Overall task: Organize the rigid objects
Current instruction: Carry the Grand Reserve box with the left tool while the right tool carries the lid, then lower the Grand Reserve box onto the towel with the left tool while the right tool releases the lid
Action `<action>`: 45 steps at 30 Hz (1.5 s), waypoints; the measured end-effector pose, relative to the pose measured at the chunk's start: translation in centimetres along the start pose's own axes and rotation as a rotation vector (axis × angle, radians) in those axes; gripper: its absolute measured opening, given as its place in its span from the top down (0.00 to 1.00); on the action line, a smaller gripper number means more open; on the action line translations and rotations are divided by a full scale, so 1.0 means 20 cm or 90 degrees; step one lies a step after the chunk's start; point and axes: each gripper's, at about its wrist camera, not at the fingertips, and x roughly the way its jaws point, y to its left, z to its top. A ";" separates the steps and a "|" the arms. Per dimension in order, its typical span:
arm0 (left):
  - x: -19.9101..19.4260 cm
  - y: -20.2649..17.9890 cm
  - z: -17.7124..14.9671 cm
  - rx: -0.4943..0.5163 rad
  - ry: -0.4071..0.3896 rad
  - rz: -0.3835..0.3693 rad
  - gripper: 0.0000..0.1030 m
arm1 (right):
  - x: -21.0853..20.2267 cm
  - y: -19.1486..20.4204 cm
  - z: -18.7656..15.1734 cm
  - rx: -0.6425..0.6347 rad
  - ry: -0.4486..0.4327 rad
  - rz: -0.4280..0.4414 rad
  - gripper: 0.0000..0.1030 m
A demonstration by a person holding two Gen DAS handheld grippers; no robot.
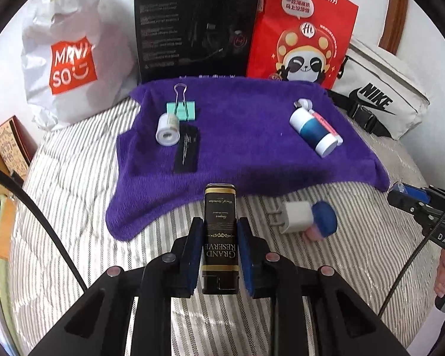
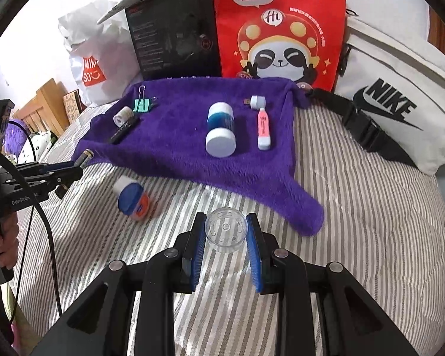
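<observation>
Black tin (image 1: pixel 220 237): pinched upright by left gripper (image 1: pixel 219 247) (gold lettering)
Clear cap (image 2: pixel 226 230): clamped between right gripper (image 2: pixel 226 247) pads
Purple towel (image 1: pixel 246 136): beyond both

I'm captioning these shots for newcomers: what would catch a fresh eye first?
Probably the purple towel spread on the striped bed, dotted with small items, with the red panda bag standing behind it. Up close, the left gripper clamps a black "Grand Reserve" tin, and the right gripper holds a clear plastic cap.
</observation>
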 end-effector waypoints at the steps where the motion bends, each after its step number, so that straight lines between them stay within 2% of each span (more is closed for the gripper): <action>1: -0.01 0.00 0.02 0.000 -0.002 -0.001 0.78 | 0.00 0.00 0.02 0.000 -0.002 0.001 0.74; 6: -0.01 0.02 0.11 -0.001 -0.011 -0.006 0.78 | 0.01 -0.02 0.10 0.009 -0.018 0.018 0.74; 14: 0.05 0.03 0.24 -0.001 -0.017 -0.010 0.78 | 0.09 -0.05 0.24 0.004 -0.023 0.013 0.74; 23: 0.14 0.05 0.31 -0.008 -0.008 -0.019 0.78 | 0.32 -0.12 0.34 0.009 0.025 -0.009 0.74; 28: 0.18 0.06 0.33 -0.010 -0.002 -0.025 0.78 | 0.44 -0.10 0.36 -0.021 0.071 -0.031 0.74; 31: 0.21 0.08 0.33 -0.018 0.002 -0.030 0.78 | 0.50 -0.08 0.36 -0.019 0.091 -0.026 0.74; 36: 0.24 0.09 0.32 -0.019 0.011 -0.033 0.78 | 0.55 -0.10 0.37 0.001 0.096 -0.011 0.74; 45: 0.28 0.09 0.34 -0.021 0.022 -0.041 0.78 | 0.56 -0.08 0.38 -0.031 0.104 -0.007 0.73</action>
